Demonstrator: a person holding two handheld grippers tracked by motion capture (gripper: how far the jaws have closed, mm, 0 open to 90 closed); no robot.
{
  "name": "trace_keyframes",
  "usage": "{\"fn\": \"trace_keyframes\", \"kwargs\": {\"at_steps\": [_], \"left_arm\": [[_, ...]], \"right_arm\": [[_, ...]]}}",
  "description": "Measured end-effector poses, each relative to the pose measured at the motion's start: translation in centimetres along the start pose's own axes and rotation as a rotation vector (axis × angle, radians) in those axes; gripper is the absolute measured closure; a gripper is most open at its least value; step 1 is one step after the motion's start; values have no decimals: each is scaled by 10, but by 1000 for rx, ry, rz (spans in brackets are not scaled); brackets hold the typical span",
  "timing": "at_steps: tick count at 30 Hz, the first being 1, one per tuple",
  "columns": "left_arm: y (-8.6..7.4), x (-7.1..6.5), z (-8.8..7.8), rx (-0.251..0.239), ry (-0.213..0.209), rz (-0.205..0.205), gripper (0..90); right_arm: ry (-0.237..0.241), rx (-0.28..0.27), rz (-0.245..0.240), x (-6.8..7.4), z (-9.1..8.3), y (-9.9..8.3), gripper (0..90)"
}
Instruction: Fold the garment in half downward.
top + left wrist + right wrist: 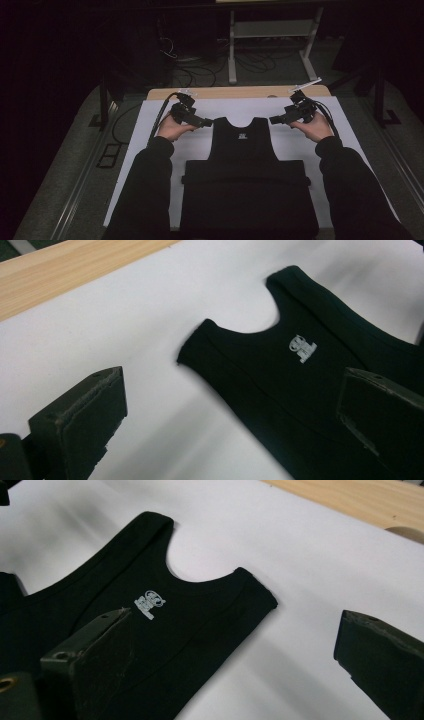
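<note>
A black sleeveless top [243, 150] lies flat on the white sheet [155, 150], neck away from the person, a small white logo [243, 135] below the neckline. Its lower half forms a wider folded block [245, 195]. My left gripper [207, 121] is open beside the top's left shoulder strap [200, 347], low over the sheet. The right gripper [274, 120] is open beside the right strap [252, 597]. In the left gripper view, the left gripper [232, 385] has that strap end between its spread jaws. The right gripper [235, 622] straddles its strap likewise. Neither holds the cloth.
The white sheet covers a wooden table whose far edge [235, 92] shows bare. Beyond it are floor cables [200, 75] and a white metal stand [270, 35]. Dark sleeves [145, 190] rest on either side of the top.
</note>
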State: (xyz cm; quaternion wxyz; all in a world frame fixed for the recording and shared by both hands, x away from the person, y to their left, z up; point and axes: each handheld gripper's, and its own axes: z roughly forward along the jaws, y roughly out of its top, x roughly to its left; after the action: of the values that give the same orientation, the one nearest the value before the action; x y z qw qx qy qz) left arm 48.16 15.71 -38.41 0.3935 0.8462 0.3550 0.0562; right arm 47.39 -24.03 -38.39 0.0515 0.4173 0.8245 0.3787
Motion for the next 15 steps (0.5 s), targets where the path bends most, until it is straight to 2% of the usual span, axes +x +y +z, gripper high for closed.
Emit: {"fn": "trace_keyframes", "kwargs": {"at_steps": [3, 6, 12, 13, 14, 15], "left_arm": [[-2, 4, 4, -6, -9, -16, 0], [-4, 7, 8, -1, -2, -26, 0], [-7, 7, 20, 17, -1, -23, 0], [-7, 5, 23, 3, -3, -41, 0], [-8, 5, 25, 14, -2, -32, 0], [-8, 5, 28, 9, -3, -41, 0]], "right_arm": [[5, -4, 18, -2, 7, -1, 34], [-13, -4, 24, -3, 16, -3, 44], [-16, -2, 40, -5, 23, -4, 59], [-16, -1, 39, -5, 24, -4, 60], [-16, 0, 44, -6, 25, -5, 62], [-13, 1, 50, -6, 26, -5, 66]]}}
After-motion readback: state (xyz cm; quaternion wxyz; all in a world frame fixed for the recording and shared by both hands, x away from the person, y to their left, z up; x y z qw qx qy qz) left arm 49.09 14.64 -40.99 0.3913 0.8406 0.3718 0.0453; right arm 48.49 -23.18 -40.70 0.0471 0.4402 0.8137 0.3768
